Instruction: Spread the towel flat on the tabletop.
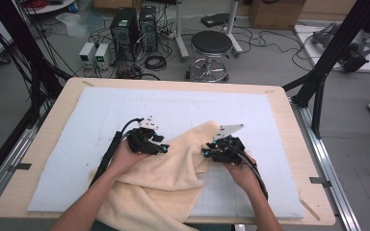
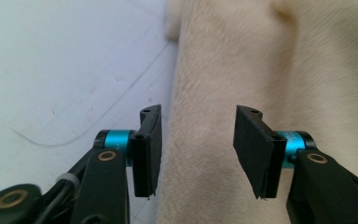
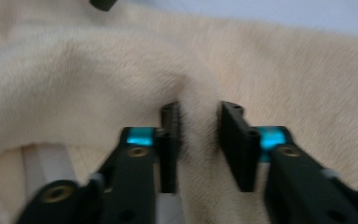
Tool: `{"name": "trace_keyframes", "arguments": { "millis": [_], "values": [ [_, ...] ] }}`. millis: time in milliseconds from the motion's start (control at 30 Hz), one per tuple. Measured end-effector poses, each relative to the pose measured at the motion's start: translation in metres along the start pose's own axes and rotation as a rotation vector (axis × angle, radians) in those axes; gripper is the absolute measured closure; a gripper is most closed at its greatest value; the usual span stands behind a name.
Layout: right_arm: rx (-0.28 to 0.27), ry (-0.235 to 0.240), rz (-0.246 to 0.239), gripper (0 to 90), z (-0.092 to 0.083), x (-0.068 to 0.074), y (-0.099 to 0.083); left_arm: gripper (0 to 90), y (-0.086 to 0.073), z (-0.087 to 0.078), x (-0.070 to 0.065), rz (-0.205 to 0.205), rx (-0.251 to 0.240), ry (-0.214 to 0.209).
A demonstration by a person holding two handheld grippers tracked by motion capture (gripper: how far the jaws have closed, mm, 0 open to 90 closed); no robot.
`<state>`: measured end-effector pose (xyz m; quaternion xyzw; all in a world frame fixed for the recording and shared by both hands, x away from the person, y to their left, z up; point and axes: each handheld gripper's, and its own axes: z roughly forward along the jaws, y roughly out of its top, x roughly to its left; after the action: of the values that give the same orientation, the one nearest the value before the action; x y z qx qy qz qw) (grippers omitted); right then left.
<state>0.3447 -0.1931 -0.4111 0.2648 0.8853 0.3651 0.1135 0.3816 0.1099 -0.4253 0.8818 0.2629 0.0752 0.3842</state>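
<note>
Cream towel [image 1: 166,178] lies rumpled at the near middle of the white foam mat [image 1: 101,115], one corner folded up toward centre, its near part hanging over the table's front edge between the person's forearms. Fabric is soft, short-pile fleece, thick at the folds.

Left gripper [image 1: 163,149] sits at the towel's left edge: jaws apart, pads bare, cloth lying below and between them without contact, seen in the left gripper view [image 2: 198,149]. Mat beside it is smooth with faint scuffs.

Right gripper [image 1: 206,153] is at the right side of the fold; in the right gripper view [image 3: 198,144] its flat black pads pinch a raised ridge of towel, jaws narrow.

The two grippers face each other, near but apart. Far half of the mat is free. Wooden table [image 1: 289,125] rim shows around the mat.
</note>
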Motion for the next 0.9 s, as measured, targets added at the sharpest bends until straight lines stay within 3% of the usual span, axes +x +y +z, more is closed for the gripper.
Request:
{"name": "trace_keyframes", "arguments": {
  "millis": [67, 100, 133, 167, 200, 300, 433, 467, 567, 600, 633, 733, 800, 900],
  "values": [
    [0.017, 0.024, -0.008, 80.9, 0.002, 0.000, -0.002, 54.6, -0.003, 0.008, 0.001, -0.013, 0.044, 0.002],
    [0.018, 0.031, -0.010, 81.6, 0.002, 0.001, -0.001, 57.2, -0.004, 0.008, 0.001, -0.030, 0.034, -0.001],
    [0.010, 0.037, -0.021, 81.8, 0.002, 0.001, 0.000, 65.7, -0.004, 0.006, 0.003, -0.046, 0.026, -0.037],
    [0.008, 0.042, -0.021, 81.9, 0.001, 0.002, 0.000, 76.6, -0.004, 0.006, 0.003, -0.055, 0.028, -0.036],
    [0.000, 0.046, -0.024, 82.1, 0.000, 0.002, 0.001, 81.7, -0.004, 0.004, 0.002, -0.047, 0.031, -0.039],
    [-0.016, 0.057, -0.017, 83.1, -0.001, -0.002, 0.002, 85.2, -0.002, -0.007, 0.005, -0.060, 0.032, -0.007],
    [-0.030, 0.037, -0.026, 83.6, -0.005, -0.014, 0.022, 85.7, 0.003, -0.047, 0.020, -0.143, -0.113, 0.086],
    [-0.063, 0.017, -0.036, 83.8, -0.011, -0.023, 0.043, 85.7, 0.004, -0.059, 0.025, -0.170, -0.152, 0.108],
    [-0.110, 0.005, -0.069, 83.8, -0.022, -0.032, 0.080, 85.7, 0.010, -0.094, 0.034, -0.222, -0.256, 0.159],
    [-0.110, 0.005, -0.069, 83.8, -0.022, -0.032, 0.080, 85.7, 0.013, -0.105, 0.036, -0.235, -0.293, 0.168],
    [-0.125, -0.004, -0.096, 83.8, -0.025, -0.033, 0.093, 85.7, 0.017, -0.116, 0.036, -0.243, -0.319, 0.178],
    [-0.163, -0.007, -0.155, 83.8, -0.039, -0.028, 0.124, 85.6, 0.024, -0.149, 0.030, -0.208, -0.358, 0.213],
    [-0.196, 0.004, -0.193, 83.7, -0.049, -0.021, 0.134, 85.6, 0.022, -0.169, 0.019, -0.173, -0.390, 0.218],
    [-0.213, 0.050, -0.229, 83.7, -0.056, -0.004, 0.132, 85.5, 0.007, -0.185, -0.007, -0.117, -0.348, 0.226]
  ]
}}
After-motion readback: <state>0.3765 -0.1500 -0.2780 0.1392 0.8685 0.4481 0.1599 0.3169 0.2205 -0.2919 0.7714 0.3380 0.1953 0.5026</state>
